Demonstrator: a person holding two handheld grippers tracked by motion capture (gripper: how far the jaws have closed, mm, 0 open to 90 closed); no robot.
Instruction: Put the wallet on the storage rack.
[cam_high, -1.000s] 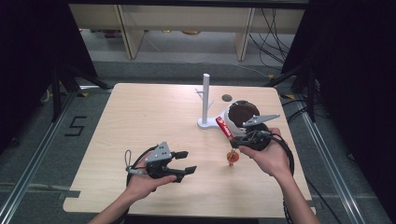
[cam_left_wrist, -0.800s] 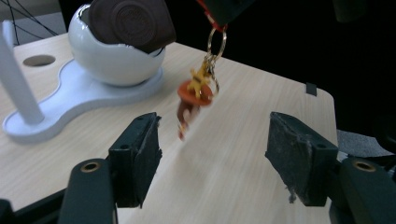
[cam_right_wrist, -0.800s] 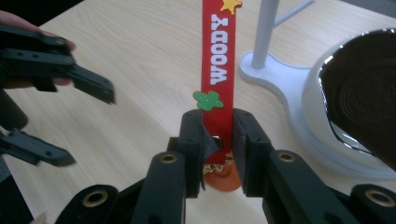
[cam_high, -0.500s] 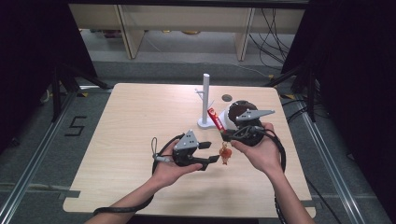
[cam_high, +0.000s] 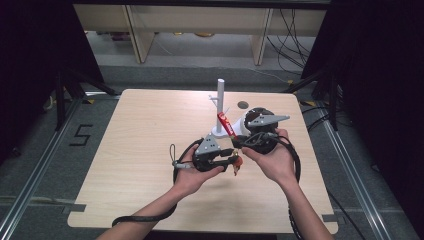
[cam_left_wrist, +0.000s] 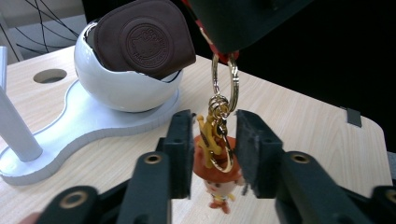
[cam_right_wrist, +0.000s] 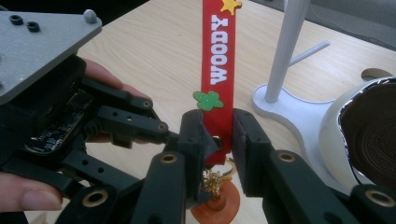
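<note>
- Near edge of the bench (cam_high: 150, 200): 2 forearms in from below, hands meeting just right of centre, above the wood.
- Left gripper (cam_high: 229, 160): jaws just been closing, keychain charm between them; in the left gripper view (cam_left_wrist: 214, 154) pads flank the gold chain (cam_left_wrist: 218, 135) and the small orange figure (cam_left_wrist: 218, 179), with a slit of daylight on each side, so not yet pinching by the look of it.
- Right gripper (cam_high: 239, 142): pinching the lower end of the red strap (cam_right_wrist: 218, 70), lettered WOODY, pads pressed on it from both sides (cam_right_wrist: 217, 135).
- Key relation: strap's long axis runs up and away from the right gripper toward the far edge; gold ring (cam_left_wrist: 225, 79) and charm hang straight down below that grip, directly ahead of the left gripper. Left hand nearer the charm, right already on the strap.
- Just beyond: white stand (cam_high: 220, 107) with upright post and side peg, base joined to a white bowl (cam_left_wrist: 126, 79) holding a brown leather pouch (cam_left_wrist: 144, 37); a round hole (cam_high: 243, 105) in the bench toward the far right corner.
- Surface: pale wood grain, flat, bare elsewhere.
- Room: grey floor, tape marking on the left, cables and shelving past the far edge, dark drapes on both sides.
</note>
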